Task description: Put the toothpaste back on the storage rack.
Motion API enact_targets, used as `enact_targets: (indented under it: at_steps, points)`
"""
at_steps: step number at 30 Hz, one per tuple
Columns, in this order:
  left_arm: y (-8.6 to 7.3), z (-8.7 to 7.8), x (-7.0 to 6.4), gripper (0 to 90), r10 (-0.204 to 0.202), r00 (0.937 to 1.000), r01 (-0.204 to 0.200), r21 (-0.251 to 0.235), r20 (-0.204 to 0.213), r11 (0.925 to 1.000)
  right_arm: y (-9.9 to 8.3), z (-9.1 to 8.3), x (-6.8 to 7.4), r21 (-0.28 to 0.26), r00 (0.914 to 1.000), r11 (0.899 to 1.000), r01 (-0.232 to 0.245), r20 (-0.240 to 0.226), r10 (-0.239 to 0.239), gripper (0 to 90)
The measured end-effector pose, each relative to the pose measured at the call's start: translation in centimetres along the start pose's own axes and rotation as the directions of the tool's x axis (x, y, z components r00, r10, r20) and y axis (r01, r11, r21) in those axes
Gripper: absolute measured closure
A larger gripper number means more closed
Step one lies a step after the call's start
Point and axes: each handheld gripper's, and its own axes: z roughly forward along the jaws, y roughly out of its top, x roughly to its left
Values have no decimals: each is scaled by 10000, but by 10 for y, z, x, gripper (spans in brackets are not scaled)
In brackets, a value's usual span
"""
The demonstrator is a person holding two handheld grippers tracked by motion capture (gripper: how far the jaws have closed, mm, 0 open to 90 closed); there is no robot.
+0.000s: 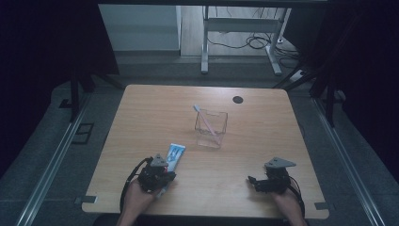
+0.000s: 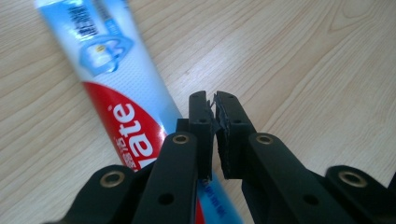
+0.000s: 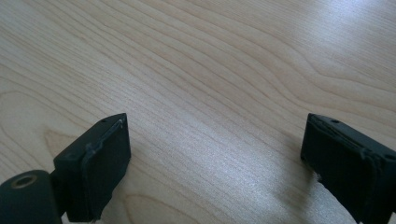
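Note:
A red, white and blue toothpaste tube (image 1: 175,154) lies flat near the table's front left. My left gripper (image 1: 164,175) sits over its near end. In the left gripper view the jaws (image 2: 215,105) are pressed together with nothing between them, and the tube (image 2: 116,88) runs under and to the left of them. A clear plastic holder (image 1: 211,128) stands mid-table with a pink toothbrush (image 1: 205,120) leaning in it, head up at the back left. My right gripper (image 1: 254,182) rests at the front right, open over bare wood (image 3: 215,144).
The wooden table (image 1: 263,136) has a black round grommet (image 1: 238,99) near its back edge. Beyond the table stand white desk legs (image 1: 204,47) with cables on the floor. Metal rails (image 1: 51,165) run along the floor on both sides.

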Motion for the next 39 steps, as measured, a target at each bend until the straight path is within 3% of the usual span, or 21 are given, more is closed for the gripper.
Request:
enact_targets:
  at_steps: [5,10,13,17,24,27,39]
  points:
    - [-3,-4,5,846,34,9998,-33,82,-188,10000,0,0,0,2,10000,10000,-1,2,1,81]
    - [-5,-7,10,846,-185,9996,187,94,-233,9998,0,0,0,4,10000,10000,-3,3,3,81]
    - [-3,-10,11,806,-279,9995,279,20,-149,9996,0,0,0,6,10000,10000,-1,3,1,81]
    - [4,-15,12,709,-239,9981,236,-47,-564,9997,0,0,0,5,10000,10000,10,-5,-10,81]
    - [14,-13,24,551,-252,9969,290,505,-744,9983,0,0,0,4,10000,10000,8,1,-8,81]
    - [17,-7,29,484,-483,9966,537,813,-673,9952,0,0,0,3,10000,10000,6,0,-6,81]
    - [30,16,38,472,-474,9966,593,1879,-669,9804,0,0,0,17,10000,10000,-19,1,19,81]
